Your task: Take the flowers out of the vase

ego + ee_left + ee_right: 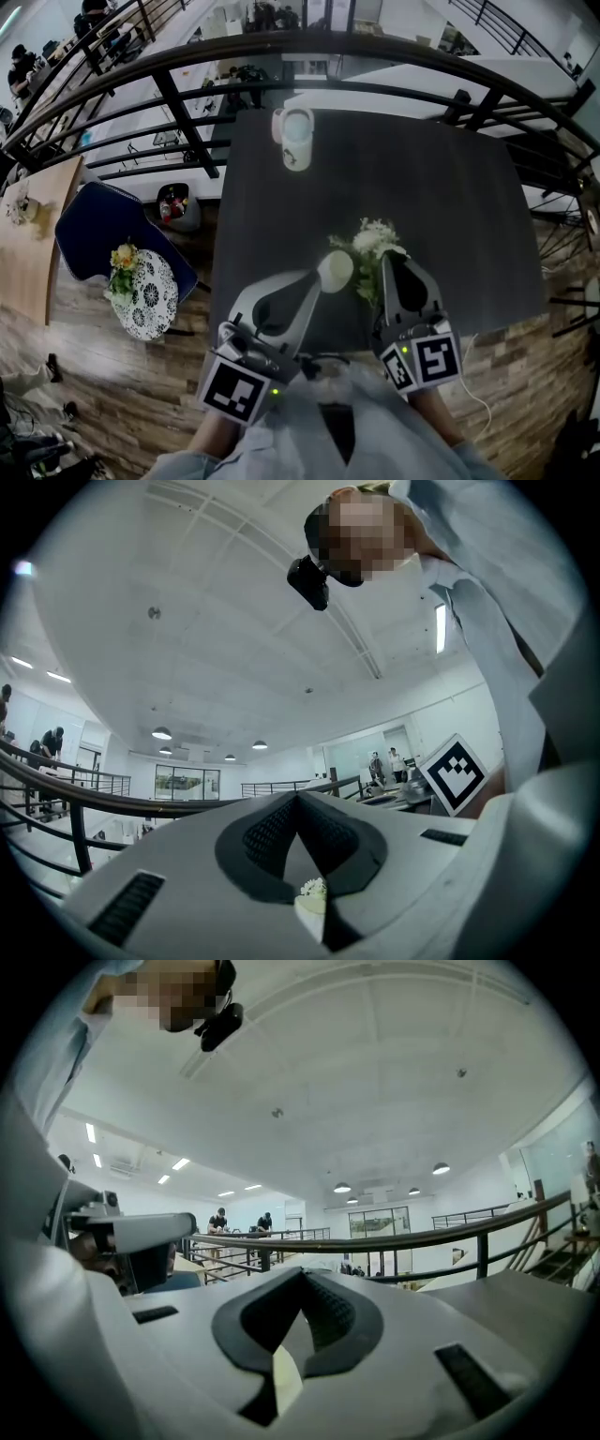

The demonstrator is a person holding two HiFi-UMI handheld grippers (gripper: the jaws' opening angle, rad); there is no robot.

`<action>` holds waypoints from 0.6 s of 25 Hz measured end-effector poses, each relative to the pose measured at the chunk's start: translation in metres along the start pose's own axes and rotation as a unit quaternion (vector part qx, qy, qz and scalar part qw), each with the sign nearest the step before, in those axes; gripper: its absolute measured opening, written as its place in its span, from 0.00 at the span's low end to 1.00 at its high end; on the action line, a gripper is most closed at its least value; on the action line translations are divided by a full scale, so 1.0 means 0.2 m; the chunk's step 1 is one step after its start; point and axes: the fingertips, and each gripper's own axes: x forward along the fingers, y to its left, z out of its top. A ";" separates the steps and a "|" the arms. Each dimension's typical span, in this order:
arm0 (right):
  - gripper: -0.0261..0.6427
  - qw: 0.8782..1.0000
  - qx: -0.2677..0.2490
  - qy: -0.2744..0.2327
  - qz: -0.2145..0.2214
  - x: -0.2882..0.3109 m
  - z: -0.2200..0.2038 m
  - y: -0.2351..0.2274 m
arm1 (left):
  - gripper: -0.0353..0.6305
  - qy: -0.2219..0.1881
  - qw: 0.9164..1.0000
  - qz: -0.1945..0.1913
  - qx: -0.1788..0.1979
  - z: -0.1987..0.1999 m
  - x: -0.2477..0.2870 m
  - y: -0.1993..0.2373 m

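I am working over a dark, matte table [450,187] that is stretching away under and ahead of both tongs, its top looking flat and finely grained. Well beyond the tips, near the far edge, a white mug [296,139] is standing, smooth and glazed.

The left tongs [314,279] are pinching the vase [335,270] at their very tips. In the left gripper view the ribbed dark pads [267,838] are narrowing to a tight V around a cream sliver. The vase is looking small, rounded and glossy white. I am judging it hard, slippery and breakable, so it is wanting a firm grip on the body, not the rim.

The right tongs [392,262] are closed to almost nothing. The flowers [375,239] are sitting right at their tips, just beside the vase's mouth. With a pale strip showing between the pads in the right gripper view, I am reading this as a pinch on the stems. Whether the stem ends are clear of the vase I cannot tell.

The bunch is showing frothy white heads over green leaves. I am judging it light, soft and easily crushed, with thin, bendy stems. The best hold is low on the stems, below the leaves, never on the heads.
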 end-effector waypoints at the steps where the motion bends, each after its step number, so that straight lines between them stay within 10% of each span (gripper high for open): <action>1: 0.03 1.000 0.004 -0.007 -0.002 -0.01 0.02 0.00 | 0.05 0.000 1.000 0.000 0.001 0.00 0.00 0.00; 15: 0.03 1.000 0.006 -0.020 0.010 -0.03 0.07 0.01 | 0.05 -0.005 1.000 0.006 0.000 0.00 0.00 0.02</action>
